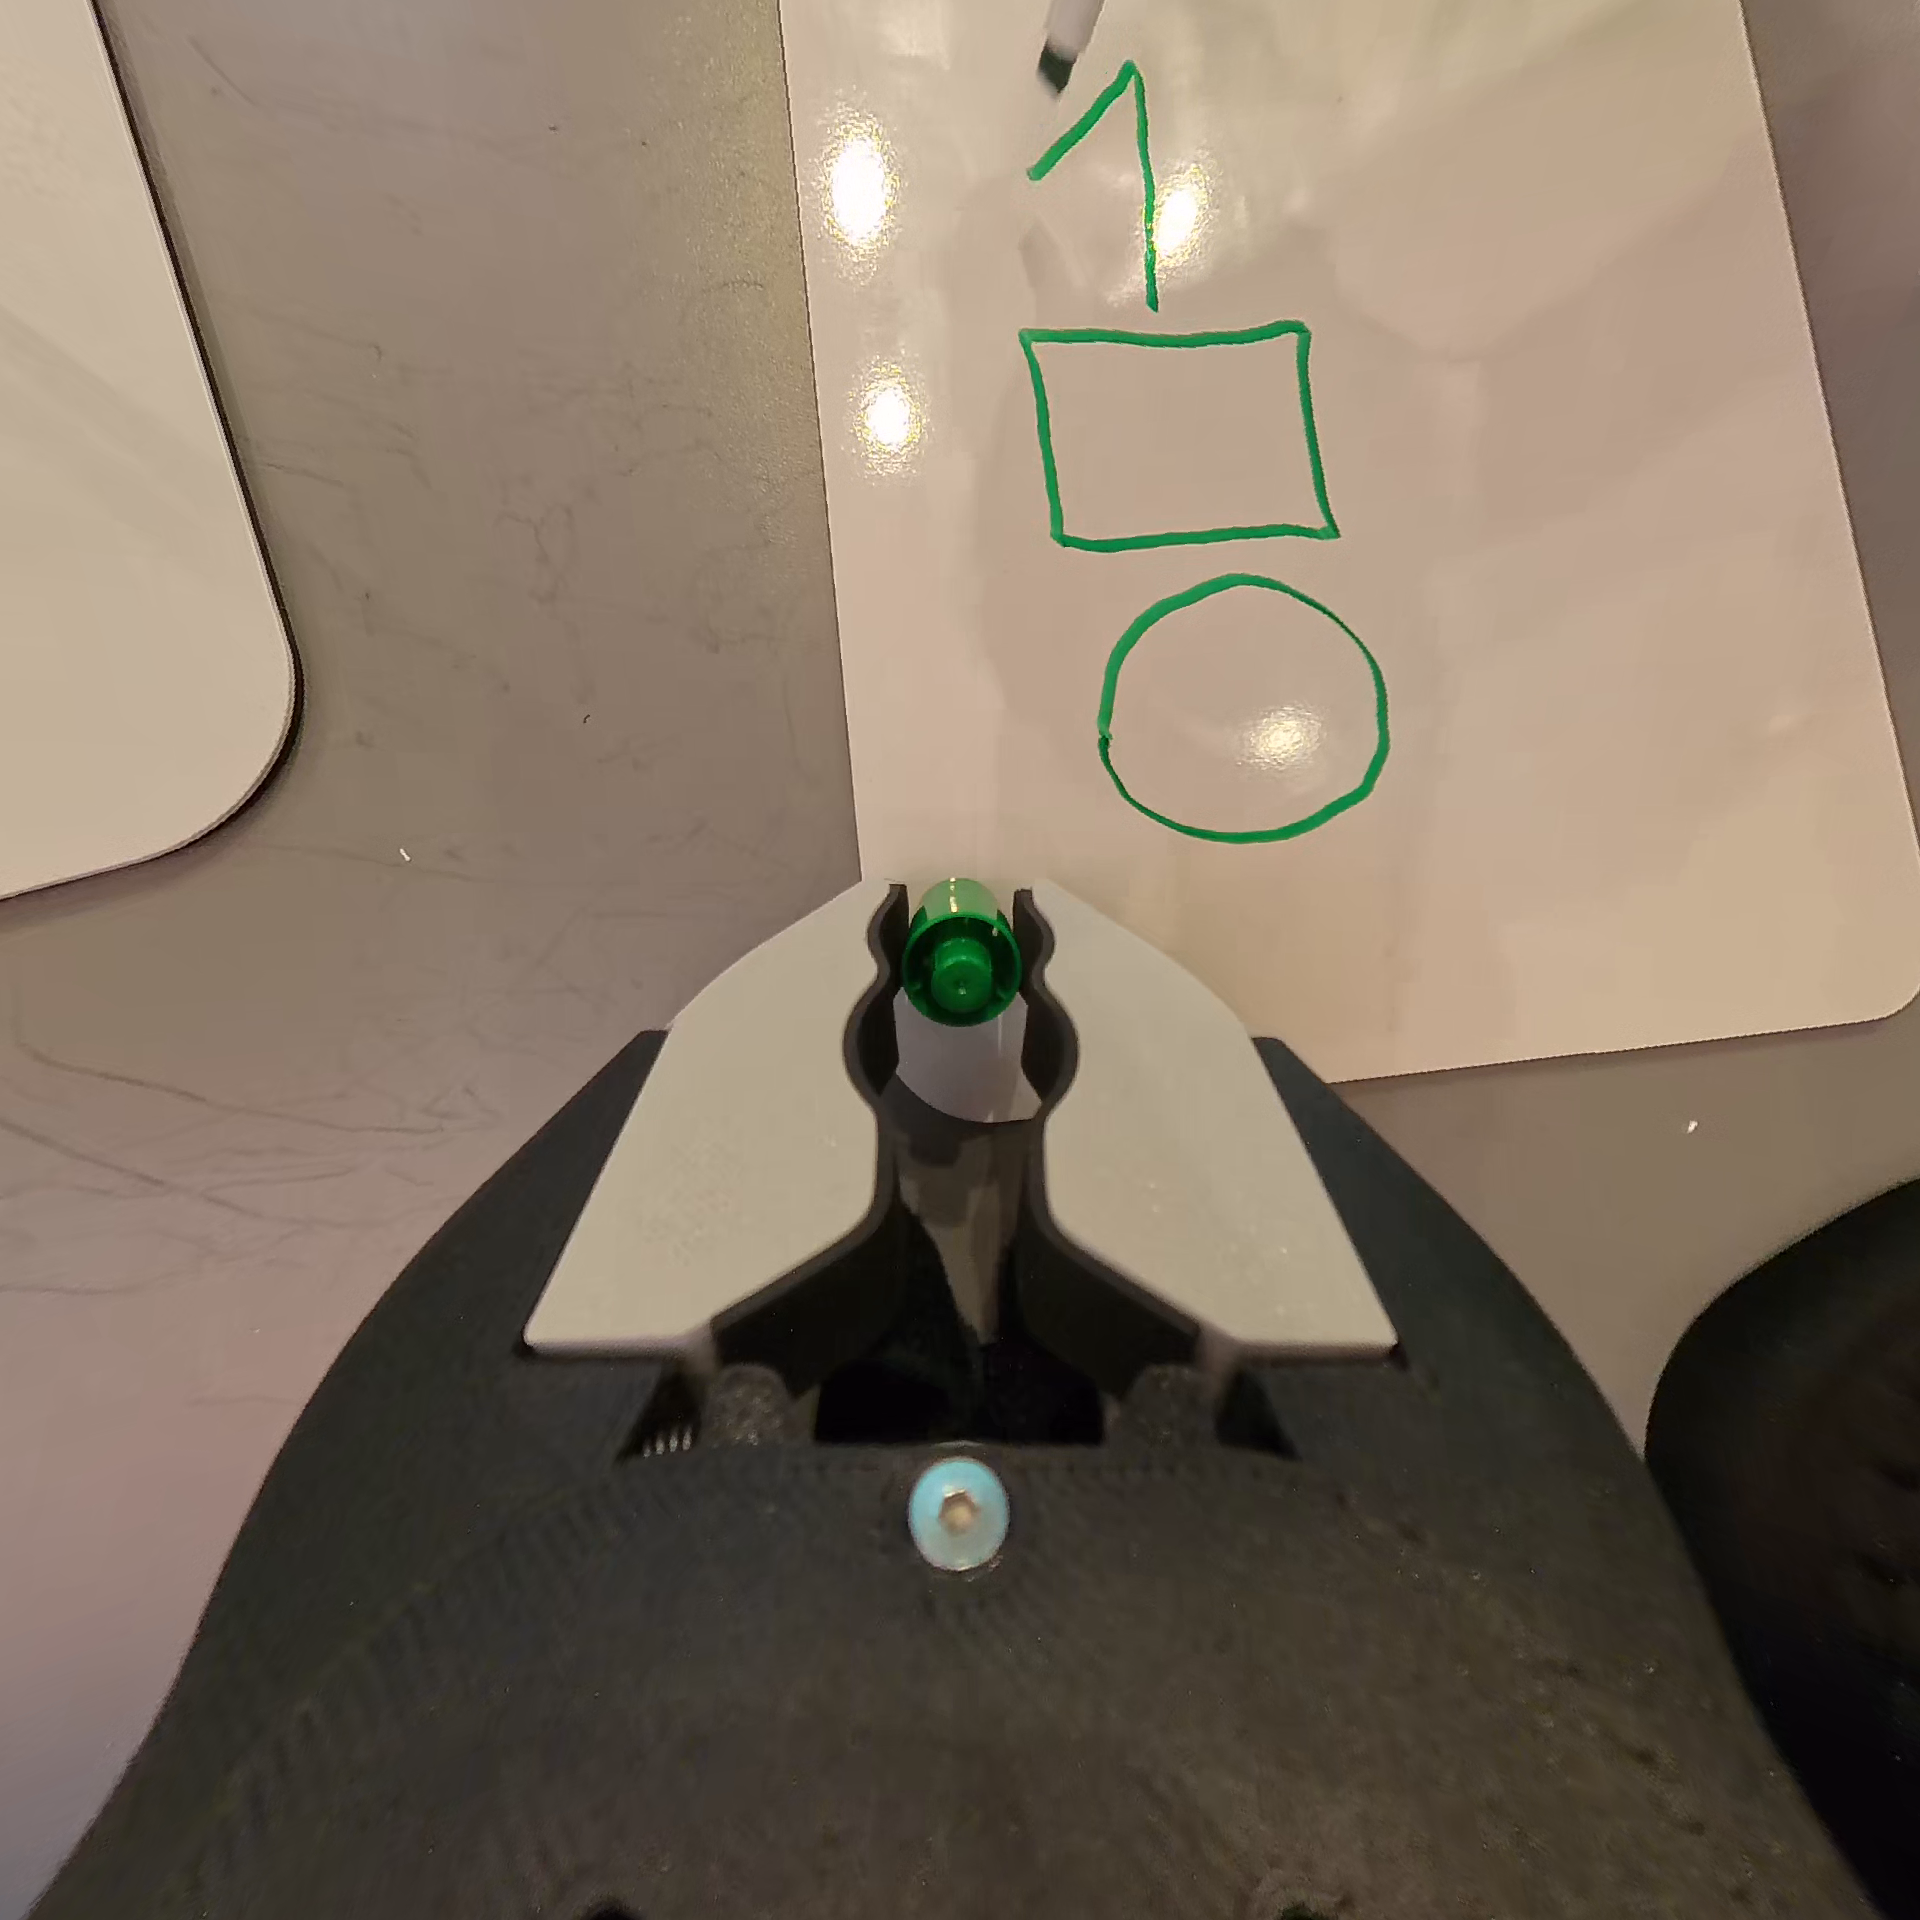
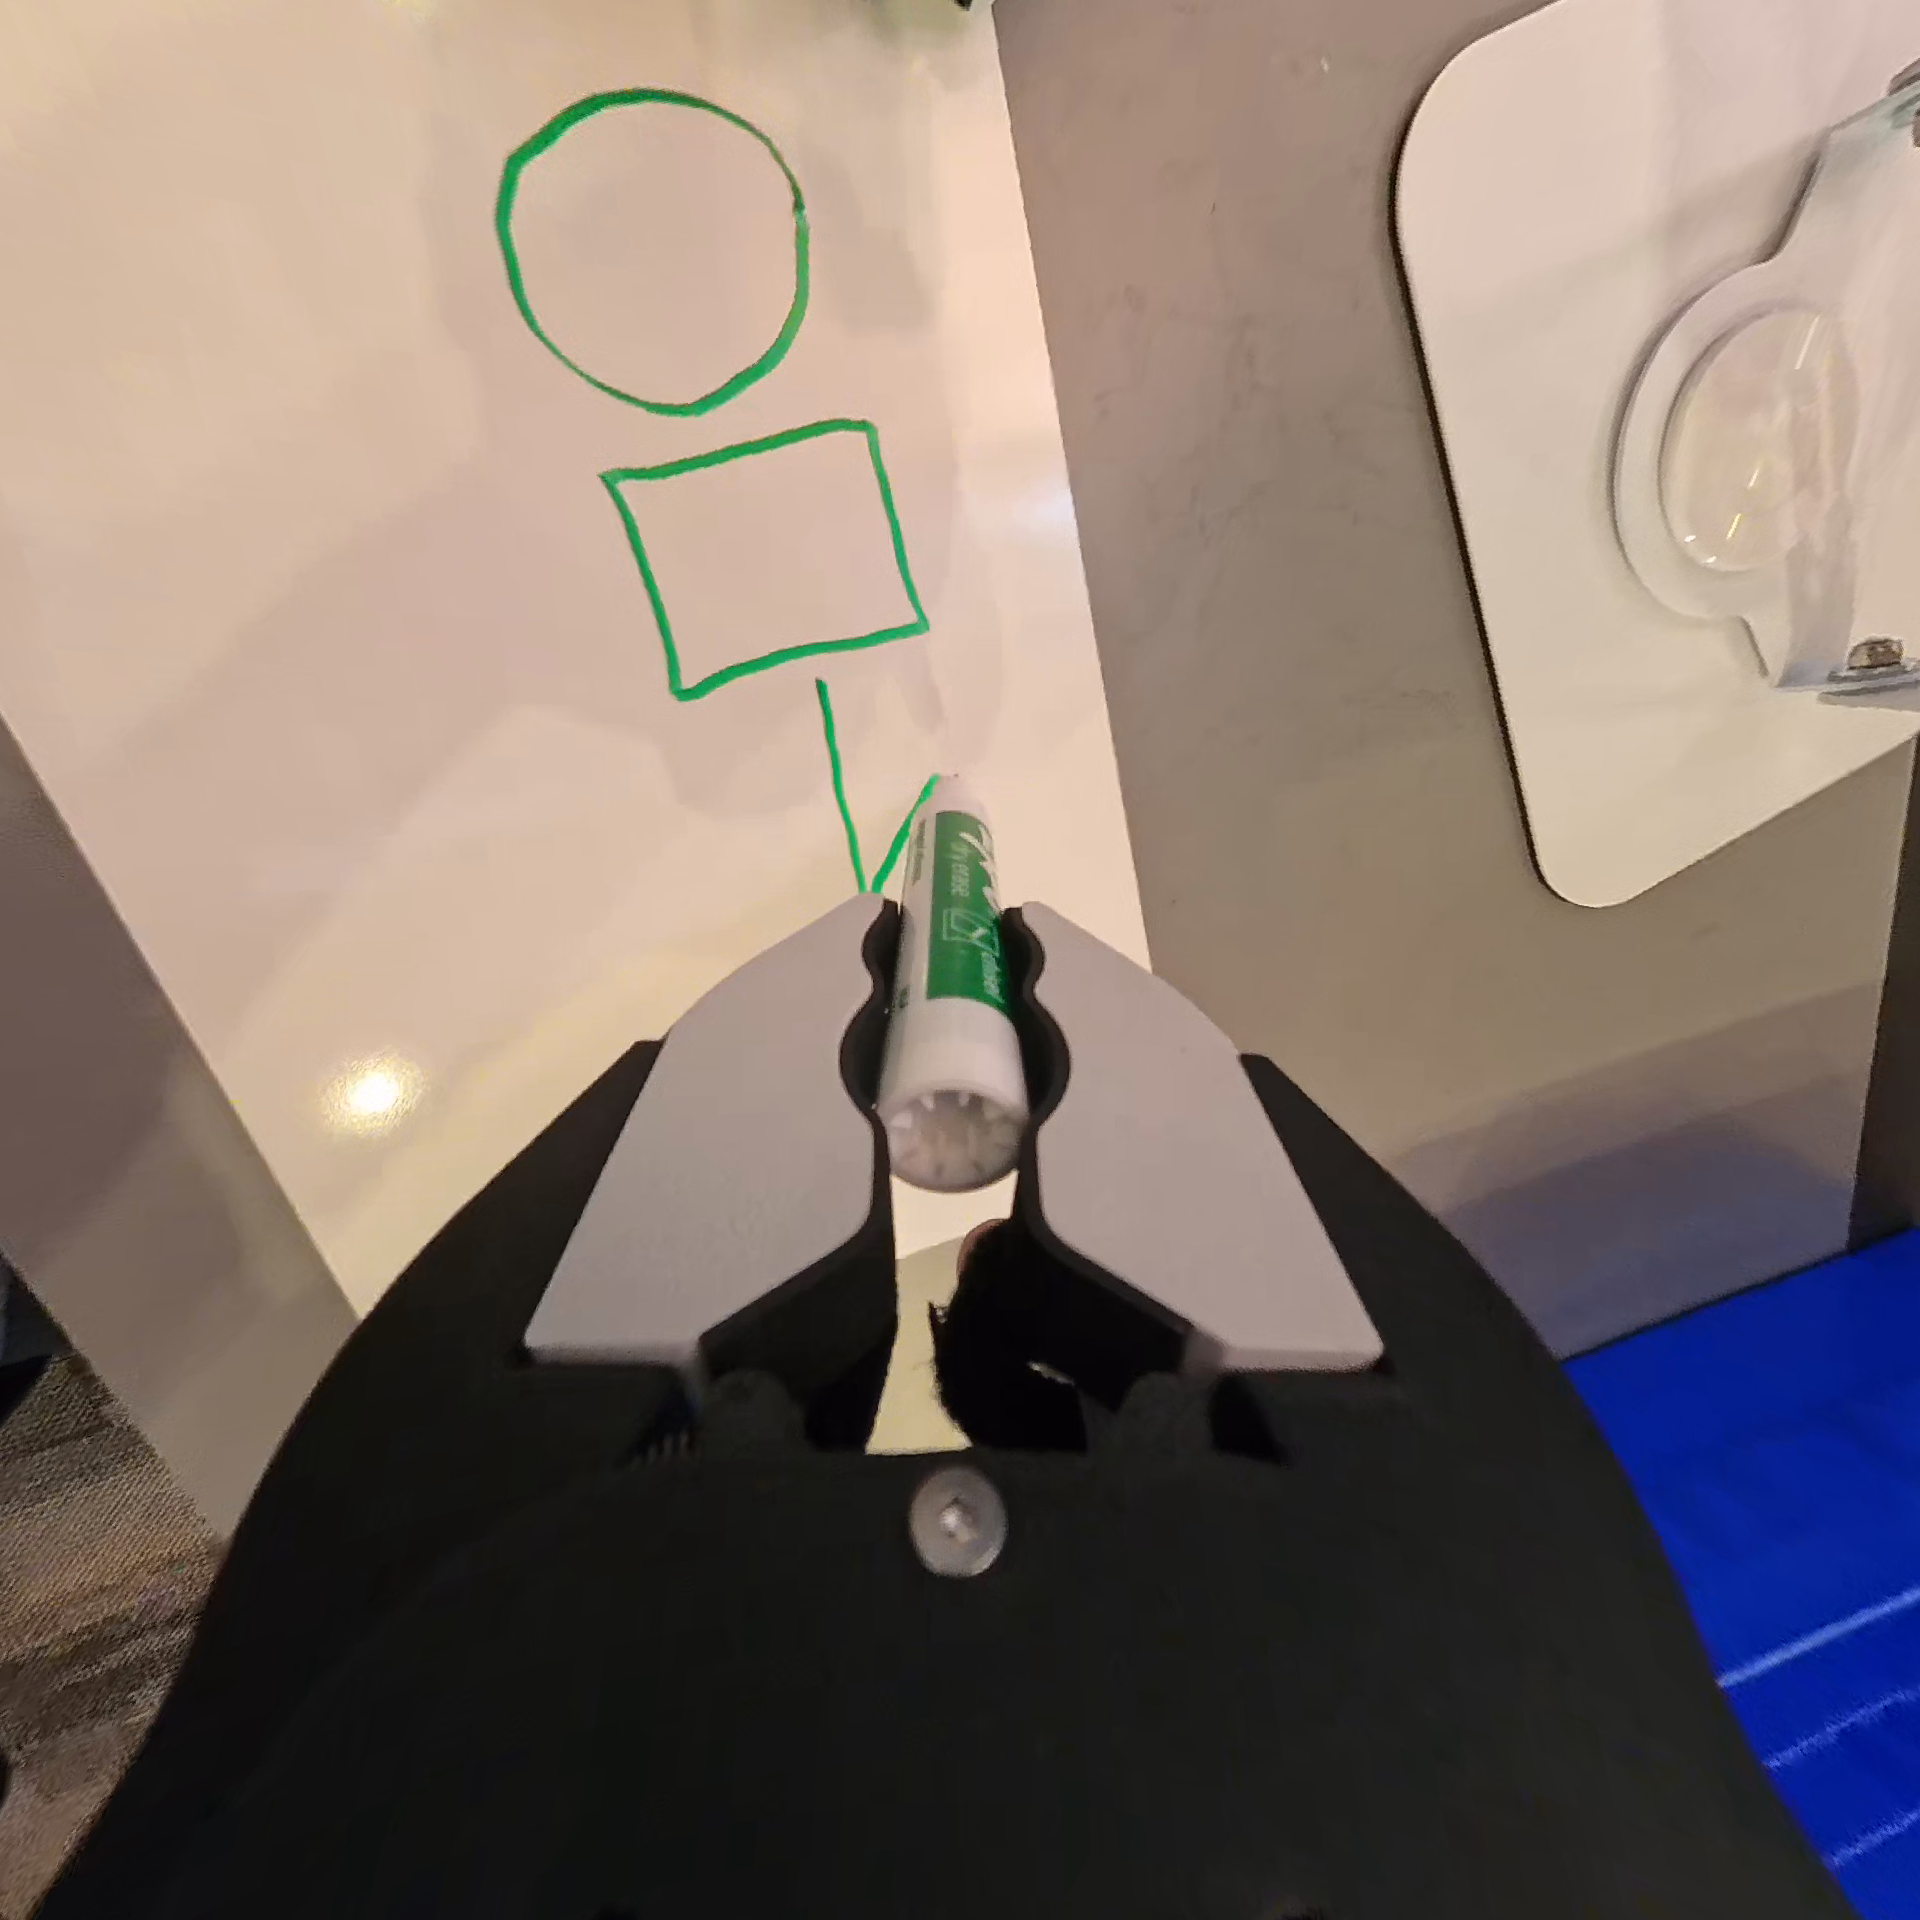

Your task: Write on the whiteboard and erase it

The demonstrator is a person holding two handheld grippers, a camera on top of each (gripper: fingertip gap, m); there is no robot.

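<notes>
A white whiteboard (image 1: 1558,520) lies on the grey table and carries a green circle (image 1: 1244,707), a green square (image 1: 1179,436) and two joined green strokes (image 1: 1101,156). My left gripper (image 1: 958,914) is shut on the marker's green cap (image 1: 958,961) at the board's near left edge. My right gripper (image 2: 951,935) is shut on the white and green marker (image 2: 951,966). The marker's tip rests on the board (image 2: 260,520) at the end of the shorter stroke (image 2: 894,852). The marker's tip also shows in the left wrist view (image 1: 1060,52) at the top.
A second white board (image 1: 104,520) lies to the left on the grey table (image 1: 520,520). In the right wrist view this board (image 2: 1507,364) carries a clear plastic holder (image 2: 1766,468). A blue surface (image 2: 1766,1507) lies at the lower right. A dark object (image 1: 1808,1507) sits at the right edge. The left gripper's tips are roughly 20 centimetres from the right gripper's.
</notes>
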